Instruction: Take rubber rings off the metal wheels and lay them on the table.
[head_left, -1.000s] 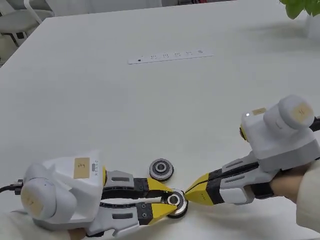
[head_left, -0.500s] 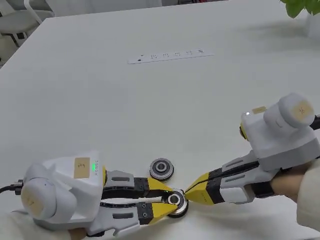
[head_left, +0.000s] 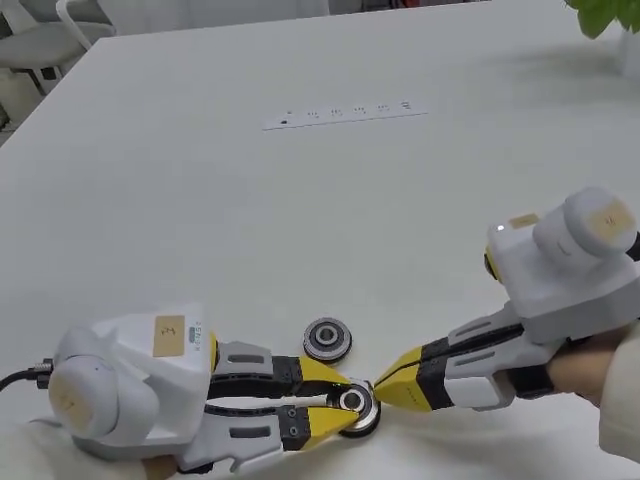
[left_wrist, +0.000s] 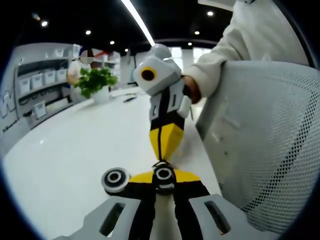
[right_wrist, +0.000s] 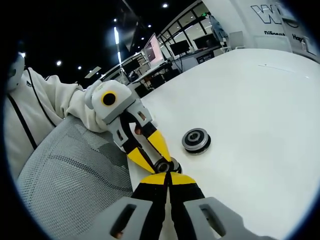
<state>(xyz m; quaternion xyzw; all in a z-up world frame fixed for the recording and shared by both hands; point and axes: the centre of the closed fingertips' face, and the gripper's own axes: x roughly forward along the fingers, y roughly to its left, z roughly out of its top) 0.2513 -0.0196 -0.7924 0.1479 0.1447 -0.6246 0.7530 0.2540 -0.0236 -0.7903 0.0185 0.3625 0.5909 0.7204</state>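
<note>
A small metal wheel (head_left: 352, 401) with a black rubber ring sits near the table's front edge, and my left gripper (head_left: 345, 405) is shut on it from the left. In the left gripper view the wheel (left_wrist: 164, 176) is between my yellow tips (left_wrist: 164, 178). My right gripper (head_left: 374, 386) comes in from the right, its tips pressed together on the ring at the wheel's rim. The right gripper view has its tips (right_wrist: 169, 175) against the held wheel (right_wrist: 162, 165). A second wheel (head_left: 327, 338) with its ring on lies flat just behind.
The white table (head_left: 200, 220) stretches away with a flush socket strip (head_left: 345, 112) in its middle. A green plant (head_left: 600, 15) stands at the far right corner and a chair (head_left: 40, 40) at the far left. A mesh chair back (left_wrist: 265, 140) is close behind the grippers.
The head camera has shifted slightly. Both grippers and both wheels stay where they were.
</note>
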